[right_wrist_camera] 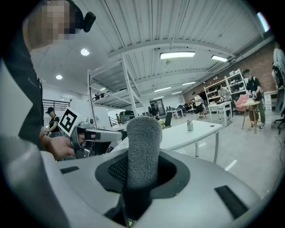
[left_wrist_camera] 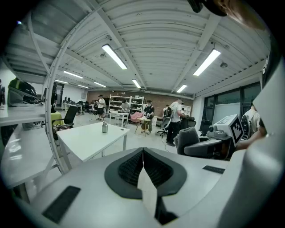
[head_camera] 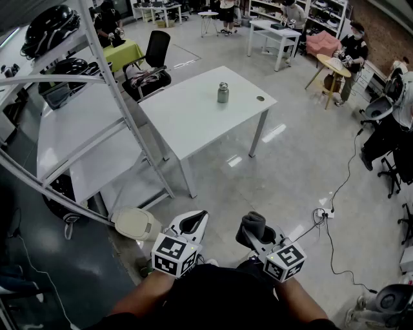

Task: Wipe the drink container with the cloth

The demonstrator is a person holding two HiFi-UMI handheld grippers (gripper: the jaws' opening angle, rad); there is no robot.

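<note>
Drink container [head_camera: 222,93] on table [head_camera: 193,122], disc [head_camera: 260,98], perhaps a lid, to its right; cloth [right_wrist_camera: 143,147] in right tongs [right_wrist_camera: 143,171].

A lab: white worktables [head_camera: 200,113], shelving [head_camera: 322,13], brick wall [head_camera: 381,29].

Drink container [head_camera: 222,93] dull metal; cloth [right_wrist_camera: 143,147] grey, fuzzy; table [head_camera: 187,119] smooth white; floor [head_camera: 297,155] polished, glossy

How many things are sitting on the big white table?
2. A metal drink container stands on the table toward its far edge; a small dark round thing lies to its right. Anything tinier might not show.
</note>
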